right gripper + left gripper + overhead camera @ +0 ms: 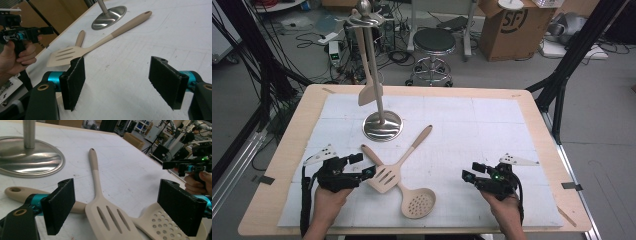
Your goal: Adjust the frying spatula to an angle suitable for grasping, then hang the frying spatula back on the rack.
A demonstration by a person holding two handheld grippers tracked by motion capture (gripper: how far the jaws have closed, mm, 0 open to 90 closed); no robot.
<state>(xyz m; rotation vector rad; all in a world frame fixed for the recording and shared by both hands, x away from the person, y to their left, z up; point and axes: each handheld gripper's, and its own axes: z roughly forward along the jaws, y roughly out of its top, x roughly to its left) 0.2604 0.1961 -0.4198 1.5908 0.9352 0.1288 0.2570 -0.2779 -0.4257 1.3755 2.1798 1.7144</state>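
Note:
A beige slotted spatula (387, 176) lies on the white mat, its handle running up and right. It crosses over a perforated skimmer (417, 202). My left gripper (363, 165) sits just left of the spatula's blade, jaws open. In the left gripper view the slotted spatula (110, 217) and the skimmer (160, 225) lie ahead of the left gripper (120, 206), untouched by the pads. My right gripper (471, 171) hovers open at the mat's right, holding nothing. In its own view the right gripper (117, 82) faces bare mat, the spatula (65, 56) farther off.
A steel utensil stand (383, 126) rises at the mat's back centre with another beige spatula (367, 92) hanging from its hook. The wooden table edge (282, 150) frames the mat. A stool (433, 42), a cardboard box (512, 25) and cables are on the floor behind.

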